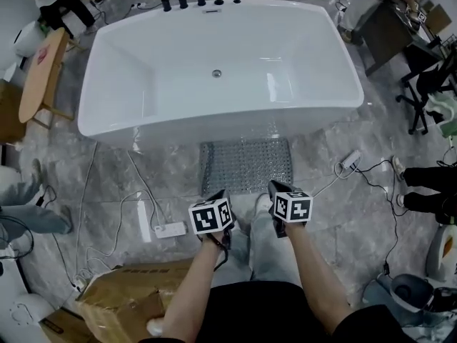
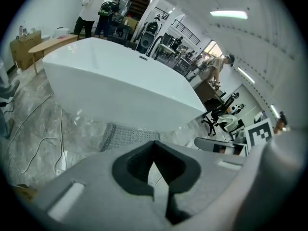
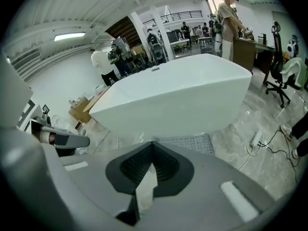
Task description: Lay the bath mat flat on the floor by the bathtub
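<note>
The grey studded bath mat point(image 1: 246, 164) lies spread flat on the marble floor, its far edge against the front wall of the white bathtub point(image 1: 214, 128). Both grippers are held up close to my body, above the mat's near edge and apart from it. My left gripper point(image 1: 213, 200) is shut with nothing in it; in the left gripper view its jaws point(image 2: 154, 147) meet above the mat point(image 2: 126, 136). My right gripper point(image 1: 284, 193) is shut and empty too. The right gripper view looks over its closed jaws point(image 3: 153, 147) at the mat point(image 3: 188, 142) and the tub point(image 3: 178, 97).
A white power strip point(image 1: 169, 229) and cables lie left of the mat, and another strip point(image 1: 350, 161) lies to its right. A cardboard box point(image 1: 121, 300) sits at my lower left. A person's shoes point(image 1: 421, 191), an office chair point(image 1: 428, 91) and a wooden table point(image 1: 41, 73) ring the area.
</note>
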A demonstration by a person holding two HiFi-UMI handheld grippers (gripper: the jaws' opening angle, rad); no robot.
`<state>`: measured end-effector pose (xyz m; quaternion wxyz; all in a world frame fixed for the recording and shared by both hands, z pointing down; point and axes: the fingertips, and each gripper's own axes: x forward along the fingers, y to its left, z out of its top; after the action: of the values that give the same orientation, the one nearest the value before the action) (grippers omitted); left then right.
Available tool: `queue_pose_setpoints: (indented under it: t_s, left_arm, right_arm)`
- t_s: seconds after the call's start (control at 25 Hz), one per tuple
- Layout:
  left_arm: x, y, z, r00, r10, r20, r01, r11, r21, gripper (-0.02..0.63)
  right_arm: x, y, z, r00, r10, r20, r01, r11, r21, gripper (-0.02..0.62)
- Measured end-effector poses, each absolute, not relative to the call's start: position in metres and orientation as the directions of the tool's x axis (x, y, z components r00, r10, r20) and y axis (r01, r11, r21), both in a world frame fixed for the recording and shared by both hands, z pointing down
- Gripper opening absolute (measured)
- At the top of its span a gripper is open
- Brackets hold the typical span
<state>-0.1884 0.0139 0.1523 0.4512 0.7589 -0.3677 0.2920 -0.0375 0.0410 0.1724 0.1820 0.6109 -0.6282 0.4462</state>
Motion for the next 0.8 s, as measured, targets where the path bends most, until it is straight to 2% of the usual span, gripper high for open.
queue_pose_setpoints:
  t_s: [0.32, 0.8]
  left_arm:
    - [-0.187, 0.016, 0.089, 0.58, -0.37, 0.726, -0.811, -0.34, 0.476, 0.006]
    - [-0.17, -0.009, 0.007, 0.627, -0.473, 0.619, -0.779, -0.393, 0.489, 0.006]
  right_arm:
    - [-0.045, 0.051, 0.112, -0.185, -0.668, 0.721, -0.93, -0.118, -0.348, 0.008]
    - [-0.028, 0.007, 0.02, -0.146, -0.815, 0.56, -0.926, -0.087, -0.368, 0.008]
